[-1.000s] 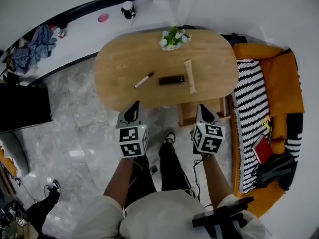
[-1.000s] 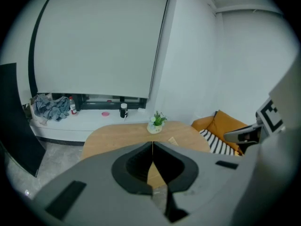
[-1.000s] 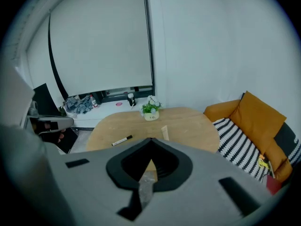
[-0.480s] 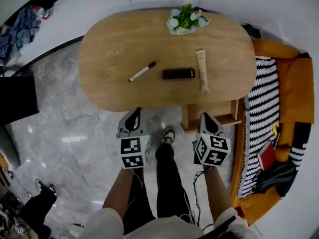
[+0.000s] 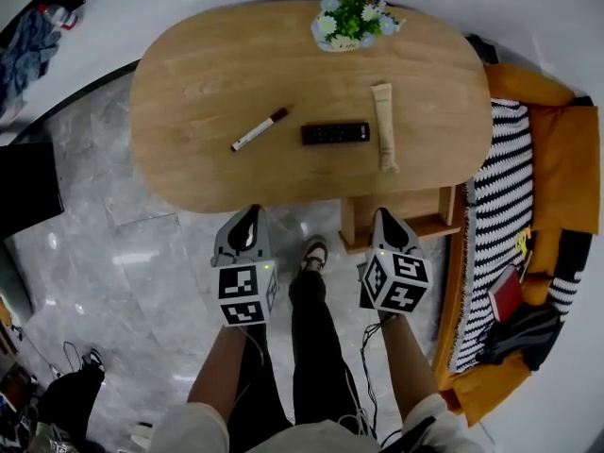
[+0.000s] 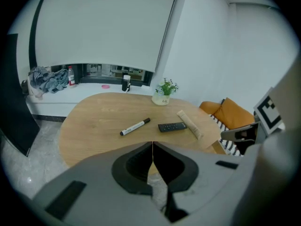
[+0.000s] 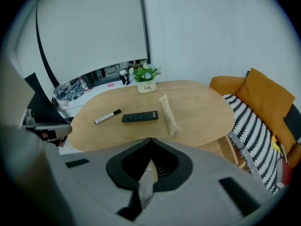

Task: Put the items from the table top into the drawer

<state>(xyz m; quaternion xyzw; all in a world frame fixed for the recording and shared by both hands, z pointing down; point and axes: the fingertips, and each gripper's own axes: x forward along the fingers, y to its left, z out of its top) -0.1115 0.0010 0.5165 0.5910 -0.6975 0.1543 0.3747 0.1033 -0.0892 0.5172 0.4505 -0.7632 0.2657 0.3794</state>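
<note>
On the oval wooden table [image 5: 198,83] lie a white marker pen [image 5: 260,129], a black remote [image 5: 335,133] and a beige tube [image 5: 383,125], in a row from left to right. A wooden drawer box [image 5: 401,217] juts out under the table's near right edge. My left gripper [image 5: 247,223] hangs over the floor just short of the table's near edge, jaws shut and empty. My right gripper [image 5: 387,223], also shut and empty, is above the drawer's near side. The left gripper view shows the marker pen [image 6: 135,126] and the remote [image 6: 172,126] ahead; the right gripper view shows the remote [image 7: 139,117] and the tube [image 7: 168,115].
A small potted plant [image 5: 353,19] stands at the table's far edge. An orange sofa [image 5: 552,187] with a striped blanket [image 5: 491,243] lies to the right. The person's legs and a shoe [image 5: 314,253] are between the grippers. A white ledge [image 5: 104,36] runs behind the table.
Both grippers have sunk, side by side, toward the table's near edge. The table now looks larger and nearer in the head view. Both stay shut.
</note>
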